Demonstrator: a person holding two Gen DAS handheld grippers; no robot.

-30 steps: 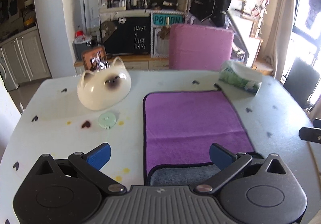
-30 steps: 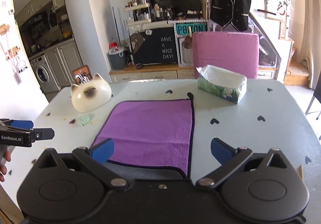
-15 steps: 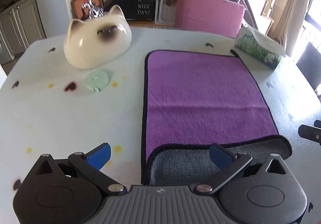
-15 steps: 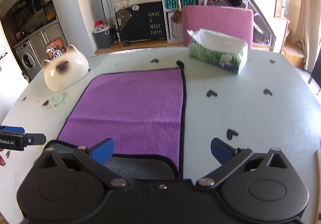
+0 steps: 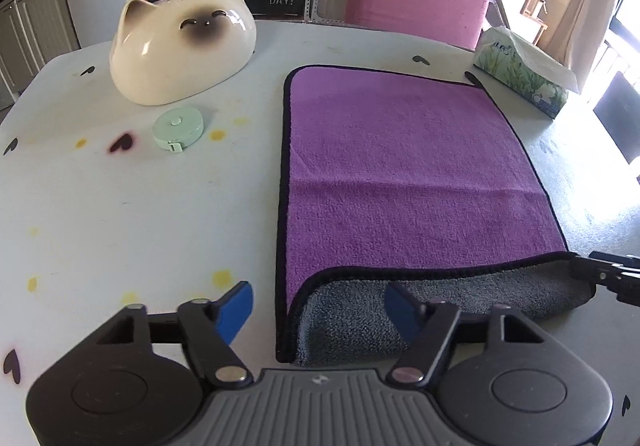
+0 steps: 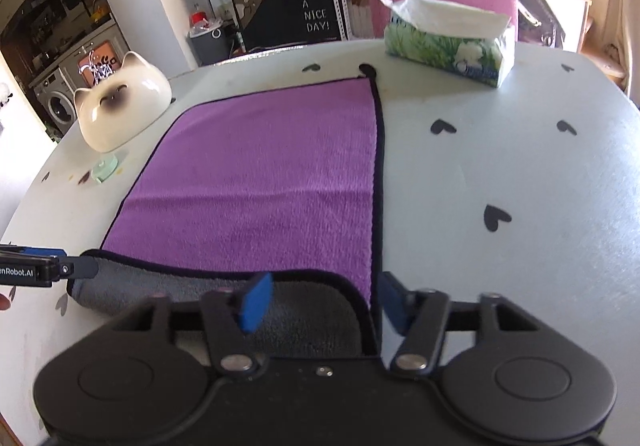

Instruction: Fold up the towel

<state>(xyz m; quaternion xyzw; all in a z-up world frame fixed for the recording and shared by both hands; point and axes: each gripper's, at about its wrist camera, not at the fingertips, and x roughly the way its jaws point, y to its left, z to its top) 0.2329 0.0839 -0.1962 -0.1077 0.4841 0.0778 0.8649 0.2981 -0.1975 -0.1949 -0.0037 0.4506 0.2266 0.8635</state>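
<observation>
Purple towel (image 5: 412, 174) lying flat on the white tabletop (image 5: 120, 230), its near edge turned over so that the grey underside (image 5: 420, 310) faces up as a narrow band. Left tongs (image 5: 318, 306) and right tongs (image 6: 326, 300) each straddle one near corner of this band, the left at the left corner, the right at the right; both sets of blue fingers stand well apart, and the cloth lies between and under them without visibly being pinched, so neither appears to have hold of it. Likely hazards, judged from this arrangement: if one pair closes on a single layer or on less cloth than the other, the fold would be carried forward askew and the black-bound edges would not meet; a grip on the binding alone could slip, letting the flap fall back; dragging rather than lifting could bunch the towel or shift it towards the cat-shaped ceramic dish (image 5: 182, 42), the green tape measure (image 5: 178, 126) or the tissue box (image 6: 448, 42). Both tools are held low, close to the tabletop, pointing away from the person along the towel's length, roughly parallel and level with each other.
</observation>
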